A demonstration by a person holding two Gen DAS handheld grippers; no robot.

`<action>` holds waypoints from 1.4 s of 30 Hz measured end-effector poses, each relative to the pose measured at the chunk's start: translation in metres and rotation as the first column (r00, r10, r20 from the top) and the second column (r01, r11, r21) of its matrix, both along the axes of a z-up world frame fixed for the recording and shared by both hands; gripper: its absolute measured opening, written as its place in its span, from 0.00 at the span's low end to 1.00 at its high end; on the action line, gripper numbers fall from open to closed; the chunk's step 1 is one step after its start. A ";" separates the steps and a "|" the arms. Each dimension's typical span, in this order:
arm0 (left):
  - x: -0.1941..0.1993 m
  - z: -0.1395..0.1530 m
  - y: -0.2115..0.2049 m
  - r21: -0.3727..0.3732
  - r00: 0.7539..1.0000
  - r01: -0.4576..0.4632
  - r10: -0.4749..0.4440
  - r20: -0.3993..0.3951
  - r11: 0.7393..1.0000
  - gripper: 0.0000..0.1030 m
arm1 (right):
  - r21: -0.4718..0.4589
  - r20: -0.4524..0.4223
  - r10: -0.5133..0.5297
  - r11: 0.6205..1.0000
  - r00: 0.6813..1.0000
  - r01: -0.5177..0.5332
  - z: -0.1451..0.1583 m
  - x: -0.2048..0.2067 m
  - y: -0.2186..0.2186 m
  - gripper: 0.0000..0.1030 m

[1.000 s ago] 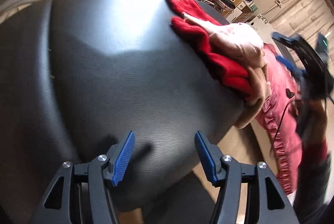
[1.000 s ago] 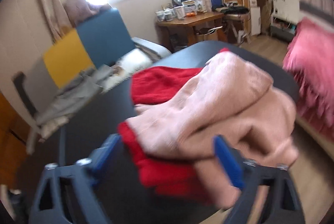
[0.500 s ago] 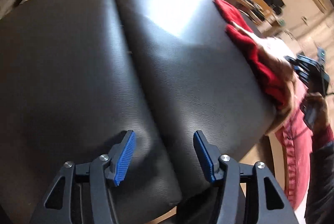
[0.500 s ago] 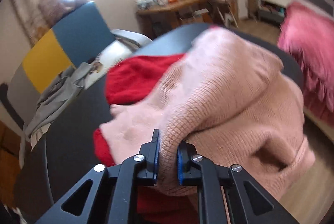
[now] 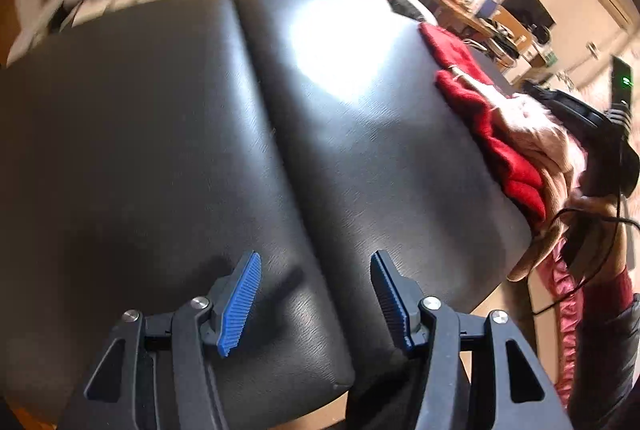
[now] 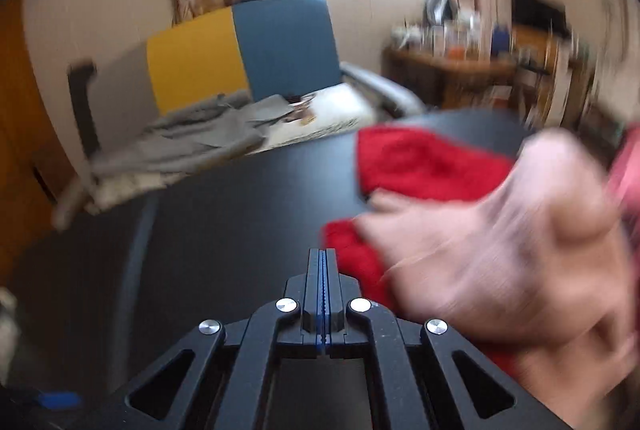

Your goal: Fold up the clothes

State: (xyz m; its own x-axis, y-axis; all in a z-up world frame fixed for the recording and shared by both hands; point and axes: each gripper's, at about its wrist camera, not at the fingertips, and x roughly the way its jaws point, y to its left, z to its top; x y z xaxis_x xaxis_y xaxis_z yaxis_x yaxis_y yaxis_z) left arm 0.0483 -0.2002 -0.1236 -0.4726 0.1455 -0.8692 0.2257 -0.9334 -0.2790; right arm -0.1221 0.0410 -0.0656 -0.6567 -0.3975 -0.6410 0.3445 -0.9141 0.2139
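Note:
A pink knit sweater (image 6: 500,250) lies blurred on top of a red garment (image 6: 420,157) at the right end of a black padded surface (image 6: 240,209). My right gripper (image 6: 322,270) is shut, its pads pressed together with no cloth showing between them; the sweater sits just to its right. In the left wrist view the red garment (image 5: 496,133) and pink sweater (image 5: 548,145) are at the right edge, with the right gripper (image 5: 540,91) over them, held by a hand (image 5: 592,205). My left gripper (image 5: 316,302) stands open over the bare black surface (image 5: 160,149), holding nothing.
A blue and yellow chair (image 6: 240,49) stands behind the black surface with grey clothes (image 6: 192,141) heaped on its seat. A cluttered wooden desk (image 6: 460,69) is at the back right. Pink ruffled fabric (image 5: 568,294) hangs beyond the right edge.
The right gripper went from open to pinching a sweater fold; now its pads are fully together and it has swung left, the sweater beside it. The left gripper stayed open, shifting slightly.

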 end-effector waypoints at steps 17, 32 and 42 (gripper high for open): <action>-0.023 -0.003 0.046 -0.005 0.995 0.104 -0.103 0.004 0.995 0.57 | -0.748 0.509 -0.270 0.332 0.818 0.575 -0.100 0.099 0.334 0.90; -0.022 -0.005 0.053 -0.042 0.993 0.117 -0.116 0.031 0.992 0.57 | -0.511 0.510 -0.529 0.449 0.679 0.733 -0.115 0.065 0.353 0.35; -0.029 0.012 0.058 -0.044 0.988 0.154 -0.155 -0.023 0.987 0.57 | -0.539 0.239 -0.509 0.639 0.827 0.548 -0.013 0.052 0.311 0.11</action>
State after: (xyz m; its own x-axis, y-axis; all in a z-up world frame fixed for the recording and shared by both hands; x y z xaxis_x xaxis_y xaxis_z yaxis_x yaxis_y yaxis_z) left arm 0.0188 -0.1425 -0.1118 -0.4700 0.1824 -0.8636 0.0706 -0.9675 -0.2428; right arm -0.0698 0.3523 -0.0787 -0.8392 -0.2899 -0.4601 -0.1902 -0.6362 0.7477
